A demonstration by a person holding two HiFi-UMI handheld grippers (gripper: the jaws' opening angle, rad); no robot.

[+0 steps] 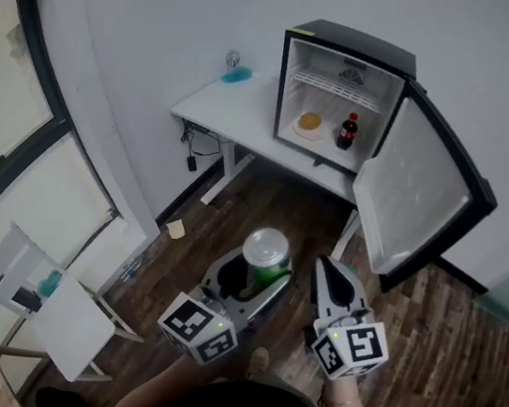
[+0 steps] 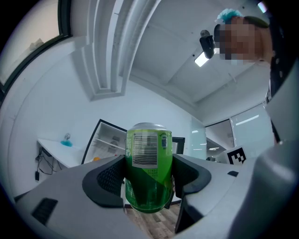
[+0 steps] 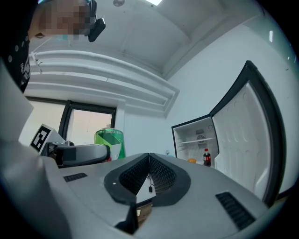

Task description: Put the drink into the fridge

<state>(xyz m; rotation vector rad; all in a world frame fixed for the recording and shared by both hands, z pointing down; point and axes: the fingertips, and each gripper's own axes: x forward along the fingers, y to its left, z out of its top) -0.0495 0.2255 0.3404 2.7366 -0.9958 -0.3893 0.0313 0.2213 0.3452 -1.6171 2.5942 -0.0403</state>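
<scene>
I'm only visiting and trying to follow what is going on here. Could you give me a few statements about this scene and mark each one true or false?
1. The left gripper is shut on a green can. True.
2. The right gripper holds a bottle. False: its jaws are together on nothing; the dark bottle stands inside the fridge.
3. The fridge door is closed. False: the door stands open.
4. The fridge sits on a white table. True.
</scene>
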